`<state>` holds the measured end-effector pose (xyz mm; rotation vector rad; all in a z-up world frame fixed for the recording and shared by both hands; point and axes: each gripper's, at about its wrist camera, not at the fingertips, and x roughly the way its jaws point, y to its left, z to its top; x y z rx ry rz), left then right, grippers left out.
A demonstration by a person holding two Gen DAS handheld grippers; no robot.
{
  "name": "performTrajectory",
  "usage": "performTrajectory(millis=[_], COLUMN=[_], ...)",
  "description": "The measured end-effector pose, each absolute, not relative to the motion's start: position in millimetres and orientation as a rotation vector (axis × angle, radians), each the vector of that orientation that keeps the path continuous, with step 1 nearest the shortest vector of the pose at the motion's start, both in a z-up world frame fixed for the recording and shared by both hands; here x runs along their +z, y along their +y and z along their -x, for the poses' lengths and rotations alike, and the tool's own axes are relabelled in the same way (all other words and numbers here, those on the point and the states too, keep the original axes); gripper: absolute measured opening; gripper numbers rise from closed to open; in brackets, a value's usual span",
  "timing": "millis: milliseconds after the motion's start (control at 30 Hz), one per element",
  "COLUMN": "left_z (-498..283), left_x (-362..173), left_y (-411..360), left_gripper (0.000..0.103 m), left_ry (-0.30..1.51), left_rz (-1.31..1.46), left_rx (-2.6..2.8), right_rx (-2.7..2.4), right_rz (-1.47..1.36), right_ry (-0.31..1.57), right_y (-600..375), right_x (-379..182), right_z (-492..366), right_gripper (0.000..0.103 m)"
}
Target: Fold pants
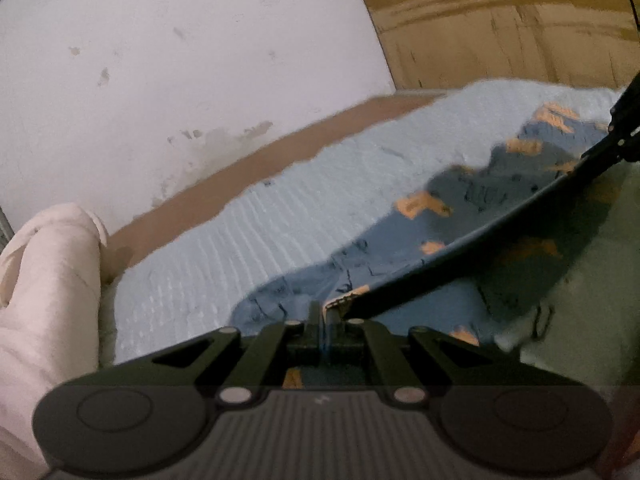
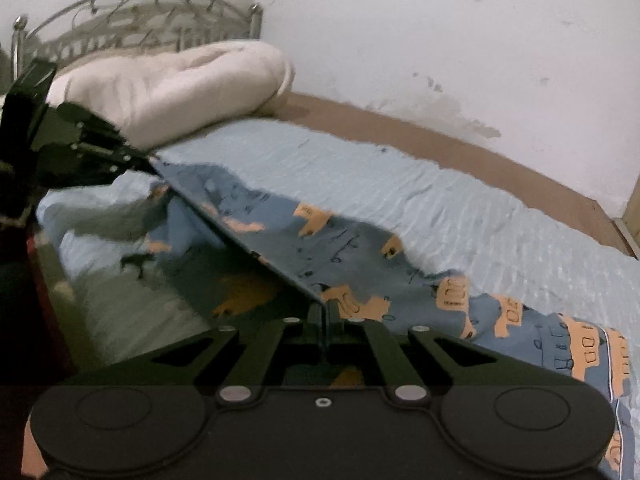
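The pants [image 1: 400, 236] are blue with orange vehicle prints and lie on a light blue bed sheet [image 1: 280, 224]. My left gripper [image 1: 325, 312] is shut on one end of a pants edge. My right gripper [image 2: 325, 308] is shut on the other end. The edge is stretched taut between them and lifted above the bed; the rest of the pants [image 2: 360, 256] hangs down onto the sheet [image 2: 460, 200]. The right gripper shows at the right edge of the left wrist view [image 1: 600, 152], and the left gripper shows at the left of the right wrist view [image 2: 148, 160].
A rolled cream blanket [image 2: 168, 84] lies at the head of the bed, below a metal headboard [image 2: 132, 16]. It also shows in the left wrist view [image 1: 44, 292]. A white wall [image 1: 160, 60] runs along the far side. A wooden cabinet [image 1: 500, 28] stands beyond the foot.
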<state>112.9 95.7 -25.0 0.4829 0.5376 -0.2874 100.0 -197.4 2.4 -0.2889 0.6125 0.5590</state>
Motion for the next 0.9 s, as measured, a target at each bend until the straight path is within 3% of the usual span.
performTrajectory(millis=[267, 333, 433, 500, 533, 600, 667, 800, 900], left_z=[-117.4, -117.4, -117.1, -113.9, -112.2, -105.8, -101.4, -98.4, -105.3], left_x=[-50.7, -49.6, -47.2, -42.0, -39.3, -34.7, -30.3, -24.4, -24.1], left_y=[92.2, 93.4, 99.2, 96.6, 92.9, 84.6, 72.2, 34.7, 1.0], left_gripper=[0.001, 0.003, 0.02, 0.055, 0.063, 0.079, 0.092, 0.103, 0.103], left_ry=[0.652, 0.675, 0.701, 0.698, 0.688, 0.665, 0.646, 0.6, 0.593], left_rz=[-0.451, -0.411, -0.309, -0.247, -0.218, -0.178, -0.16, -0.134, -0.147], left_rx=[-0.285, -0.28, -0.27, -0.261, -0.252, -0.247, -0.252, -0.321, -0.387], right_rx=[0.551, 0.549, 0.54, 0.534, 0.529, 0.511, 0.481, 0.401, 0.294], right_rz=[0.257, 0.243, 0.196, 0.16, 0.14, 0.102, 0.071, -0.027, -0.101], right_ry=[0.693, 0.687, 0.679, 0.675, 0.672, 0.664, 0.645, 0.624, 0.606], right_y=[-195.7, -196.6, -202.7, -207.4, -210.5, -216.8, -223.8, -250.6, -279.9], right_x=[-30.4, -30.8, -29.8, -29.4, -29.0, -28.1, -26.3, -20.9, -16.4], right_z=[-97.9, -97.0, -97.3, -96.1, -95.4, -93.0, -90.0, -86.6, -86.6], right_gripper=[0.0, 0.004, 0.019, 0.034, 0.038, 0.064, 0.081, 0.098, 0.102])
